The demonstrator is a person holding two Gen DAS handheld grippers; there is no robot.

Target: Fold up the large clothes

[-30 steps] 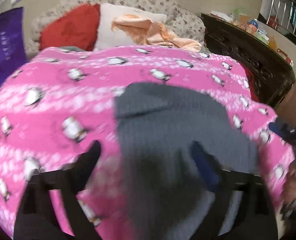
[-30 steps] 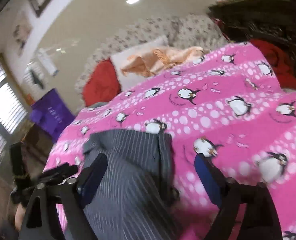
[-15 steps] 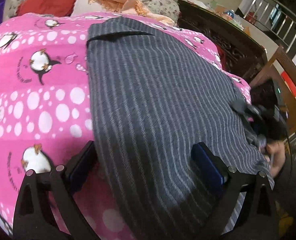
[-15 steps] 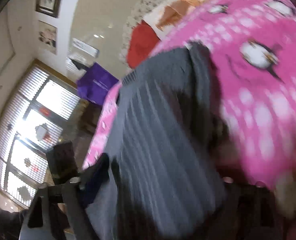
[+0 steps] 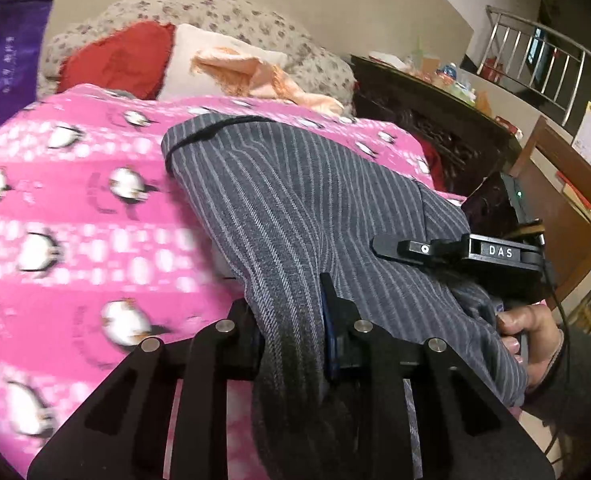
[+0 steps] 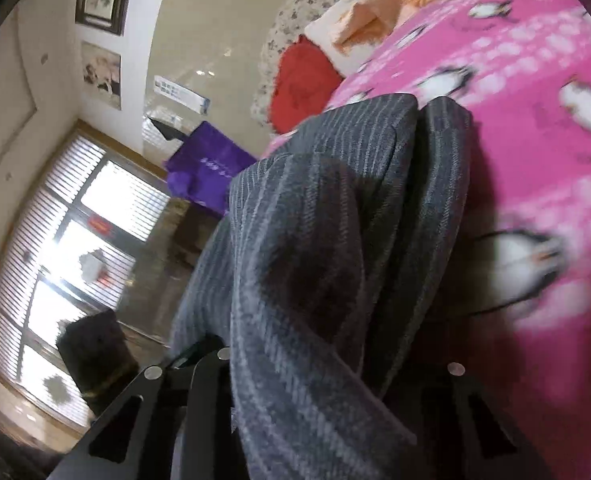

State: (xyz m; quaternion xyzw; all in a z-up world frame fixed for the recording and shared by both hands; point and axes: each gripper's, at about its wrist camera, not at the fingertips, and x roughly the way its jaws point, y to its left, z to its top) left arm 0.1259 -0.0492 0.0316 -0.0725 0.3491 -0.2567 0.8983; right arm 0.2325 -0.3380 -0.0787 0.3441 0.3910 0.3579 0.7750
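I see the grey striped garment (image 5: 295,208) lying on the pink penguin blanket (image 5: 75,240), its far hem toward the pillows and its near end bunched up at my two grippers. My left gripper (image 5: 291,320) is pinching a fold of it: the cloth runs between the two fingers, which press against it from both sides. My right gripper (image 5: 455,250) shows in the left view just beside the garment's right edge, held by a hand (image 5: 531,340). In the right view the garment (image 6: 315,260) drapes over the gripper and hides its fingers, so I cannot tell whether they are closed. Beyond the blanket are a red pillow (image 5: 115,60), a white pillow (image 5: 215,64) with a peach cloth (image 5: 255,76) on it, and a purple bag (image 6: 207,164) near the window (image 6: 67,248).
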